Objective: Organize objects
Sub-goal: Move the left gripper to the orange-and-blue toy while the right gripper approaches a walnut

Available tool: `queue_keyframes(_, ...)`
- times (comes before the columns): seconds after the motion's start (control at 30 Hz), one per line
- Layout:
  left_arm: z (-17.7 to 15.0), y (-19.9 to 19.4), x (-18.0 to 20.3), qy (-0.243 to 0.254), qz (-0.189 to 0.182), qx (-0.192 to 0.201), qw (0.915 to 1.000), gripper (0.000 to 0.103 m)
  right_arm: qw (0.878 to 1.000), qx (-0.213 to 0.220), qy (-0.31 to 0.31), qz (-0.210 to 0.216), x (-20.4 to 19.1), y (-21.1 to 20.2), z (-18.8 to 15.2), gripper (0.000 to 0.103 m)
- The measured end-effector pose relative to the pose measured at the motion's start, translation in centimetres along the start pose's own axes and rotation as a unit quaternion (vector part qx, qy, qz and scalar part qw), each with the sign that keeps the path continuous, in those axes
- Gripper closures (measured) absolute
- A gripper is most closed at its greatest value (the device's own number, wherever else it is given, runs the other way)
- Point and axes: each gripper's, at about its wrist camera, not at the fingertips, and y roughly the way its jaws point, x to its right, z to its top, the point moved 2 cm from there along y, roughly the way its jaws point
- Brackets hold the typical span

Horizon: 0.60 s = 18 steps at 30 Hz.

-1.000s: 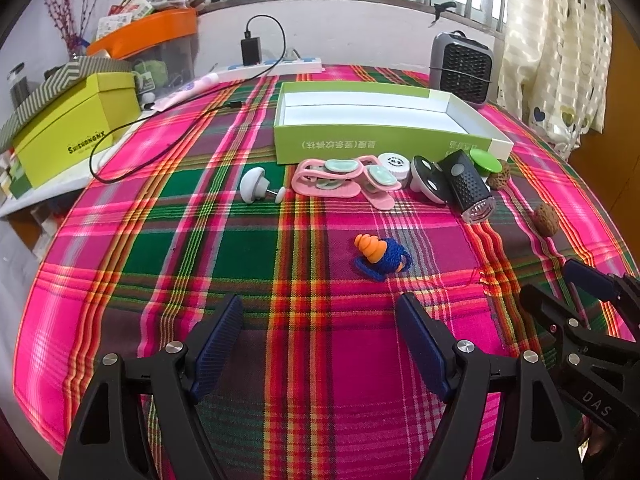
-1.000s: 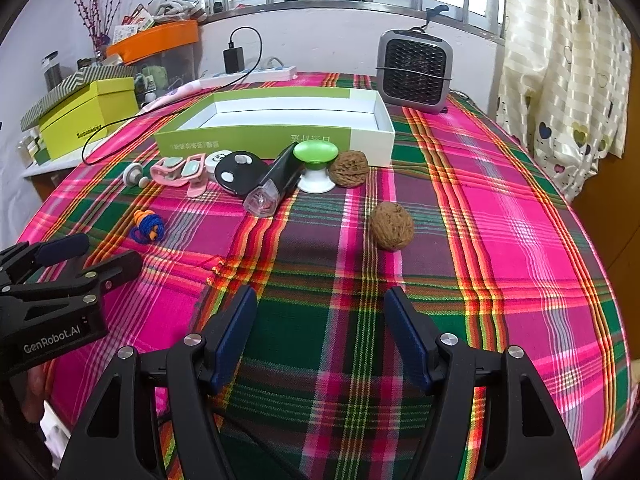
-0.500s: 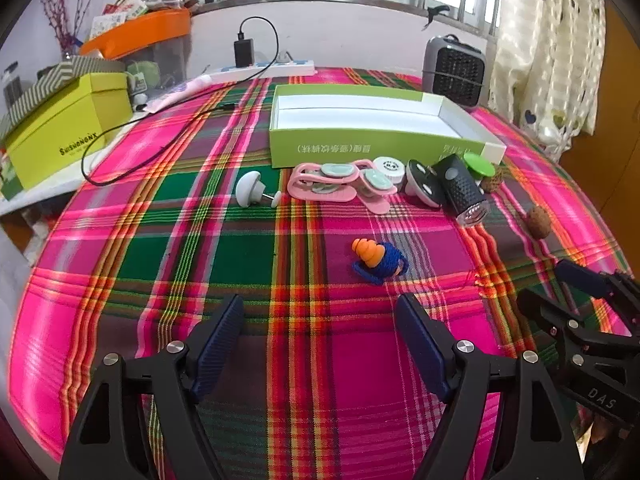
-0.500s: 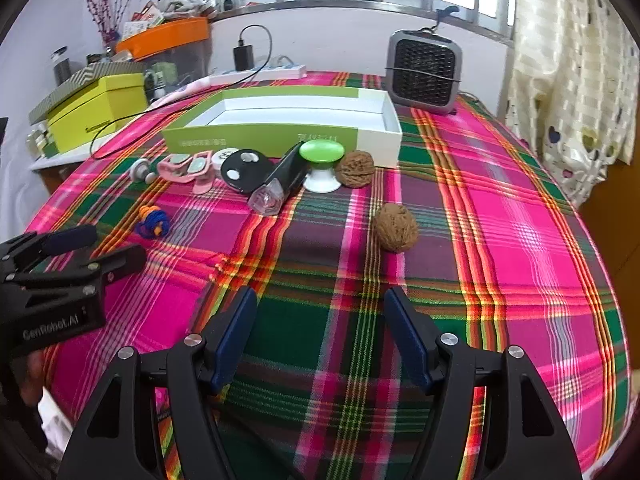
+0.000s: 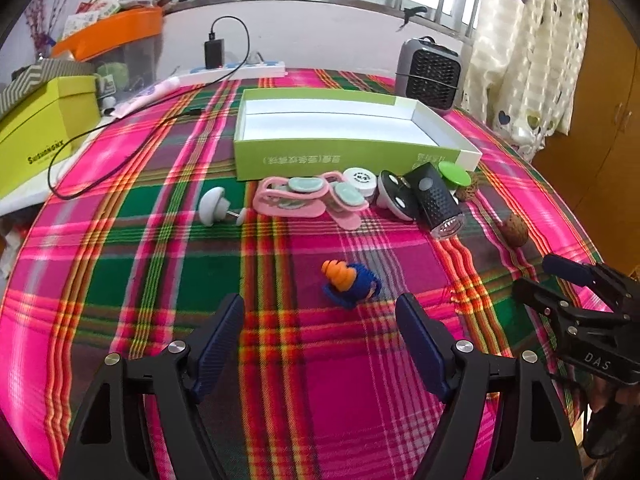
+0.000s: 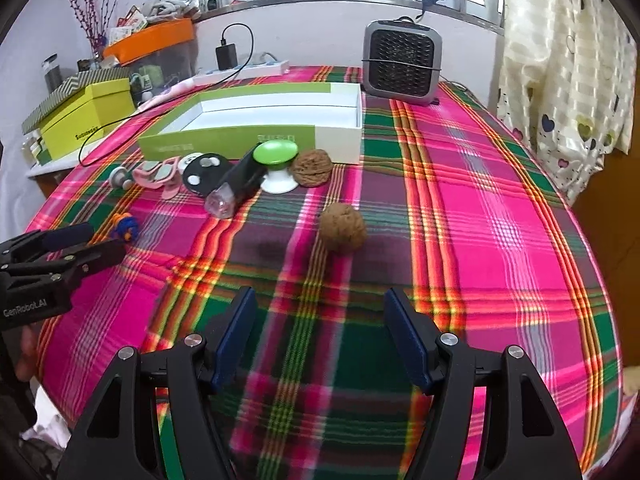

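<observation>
An open green-and-white box point(image 5: 344, 136) point(image 6: 256, 120) lies on the plaid tablecloth. Small items line its front: a white knob point(image 5: 214, 206), pink clips point(image 5: 304, 196), a round white case point(image 5: 360, 178), a black-and-white disc point(image 5: 394, 196), a black torch point(image 5: 438, 200) point(image 6: 236, 186), a green-topped knob point(image 6: 278, 164) and a walnut point(image 6: 312, 168). A blue-and-orange toy point(image 5: 350, 284) point(image 6: 125, 227) lies just beyond my open left gripper point(image 5: 320, 336). A second walnut point(image 6: 343, 227) point(image 5: 515, 230) sits ahead of my open right gripper point(image 6: 320, 328).
A grey fan heater point(image 6: 402, 66) stands behind the box. A power strip with a charger and black cable point(image 5: 236, 70) runs along the far edge. A yellow-green shoebox point(image 5: 44, 140) and an orange-lidded bin point(image 5: 116, 44) sit left. A curtain point(image 6: 568, 80) hangs right.
Both grippers have moved forward a little over the cloth, so the blue-and-orange toy and the loose walnut sit closer to their fingers. Nothing was grasped.
</observation>
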Motion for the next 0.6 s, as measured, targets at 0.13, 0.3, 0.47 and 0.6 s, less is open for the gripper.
queue_keyframes(0.13,0.3,0.4,0.3,0.015,0.014,0.004,0.9998,0.034,1.000,-0.004,0.001,0.003,0.5,0.6,0.7,0.036)
queue_keyframes(0.3,0.6,0.7,0.5,0.031,0.029,0.010,0.9991,0.046,1.000,-0.007,-0.001,-0.001,1.1,1.6,1.6,0.036)
queue_keyframes(0.47,0.9,0.8,0.5,0.037,0.030,0.009,0.9988,0.059,1.000,-0.010,0.000,0.001,1.4,1.9,2.2,0.047)
queue_keyframes(0.6,1.0,0.9,0.4,0.037,0.028,0.006,0.9989,0.070,1.000,-0.010,0.006,0.000,1.6,2.0,2.4,0.053)
